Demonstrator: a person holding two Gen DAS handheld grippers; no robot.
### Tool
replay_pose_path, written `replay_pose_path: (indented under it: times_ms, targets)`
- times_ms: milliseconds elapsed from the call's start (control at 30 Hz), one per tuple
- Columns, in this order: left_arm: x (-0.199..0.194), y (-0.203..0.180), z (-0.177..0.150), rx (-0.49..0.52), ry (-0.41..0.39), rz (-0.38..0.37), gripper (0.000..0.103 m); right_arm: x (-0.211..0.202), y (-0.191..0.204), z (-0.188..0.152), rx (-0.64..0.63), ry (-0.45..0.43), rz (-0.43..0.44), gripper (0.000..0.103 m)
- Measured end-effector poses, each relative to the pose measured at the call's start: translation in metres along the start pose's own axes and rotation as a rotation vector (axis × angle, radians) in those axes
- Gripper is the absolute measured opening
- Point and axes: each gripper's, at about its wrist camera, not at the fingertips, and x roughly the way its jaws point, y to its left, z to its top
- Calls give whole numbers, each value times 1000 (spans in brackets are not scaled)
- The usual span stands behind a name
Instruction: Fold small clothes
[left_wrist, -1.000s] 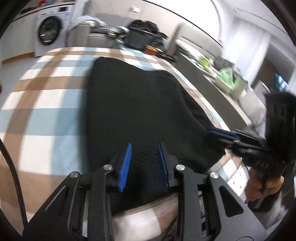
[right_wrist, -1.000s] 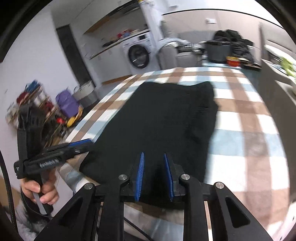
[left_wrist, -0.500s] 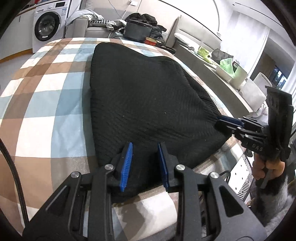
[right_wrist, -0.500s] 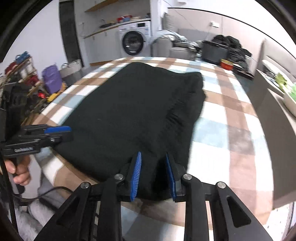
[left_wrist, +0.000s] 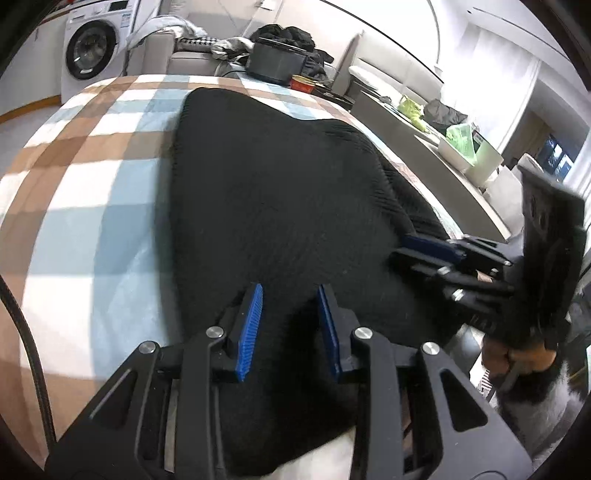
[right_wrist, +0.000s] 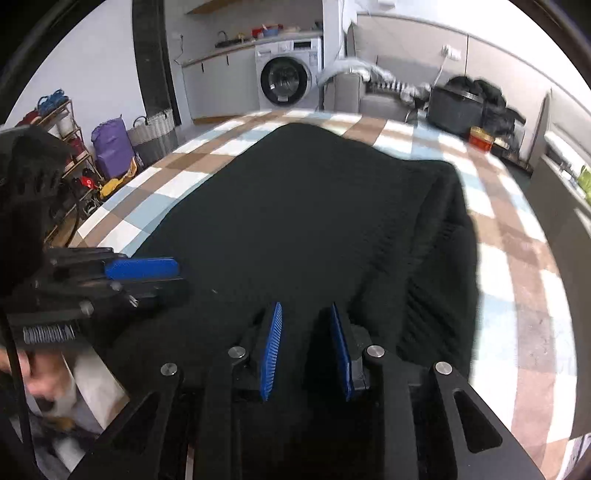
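A checked cloth (left_wrist: 92, 206) in brown, pale blue and white covers the table. On it lies the black knit garment (left_wrist: 280, 206), spread flat from the far end to the near edge, where its hem hangs over a little; along its right side, in the right wrist view, a ribbed fold (right_wrist: 439, 236) runs lengthwise. The washer (right_wrist: 286, 79) stands against the far wall, with a dark bin (right_wrist: 456, 109) and a red tin (right_wrist: 480, 138) near the table's far corner.

The left gripper (left_wrist: 290, 325) sits over the near hem, its 2 blue pads apart with black fabric between them; whether they pinch it I cannot tell. The right gripper (right_wrist: 306, 349) is likewise parted over the hem at the other corner, grip also unclear. Each shows in the other's view at the garment's side edge.
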Motion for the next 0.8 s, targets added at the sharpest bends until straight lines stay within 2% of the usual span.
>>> replay_pose_path:
  times_ms: [133,200,367,467,600,700,767,800]
  targets:
    - [-10,4,-9,-5,-8,25,28,-16,-32,-16,40,-4,-73,26]
    - [-13,0,-9,3,-9,49,28,-24,-44,-19,76,-6,-77,27]
    - [-12,-8,11,9,-31,37,29,-39,-40,-5,76,-57,-92,28]
    - [3,-11,30,6,-14,28,31,-28,-28,16,66,-64,-51,28]
    - [27,-4,39,-10,41,43,31,8,-13,32,64,5,-35,28]
    - [21,8,34,-46,31,13,31,23,-16,26,48,31,-104,28]
    - [14,14,31,-48,22,35,31,15,-25,19,69,15,-78,27]
    - [11,17,29,-49,21,43,31,10,-32,16,83,8,-97,29]
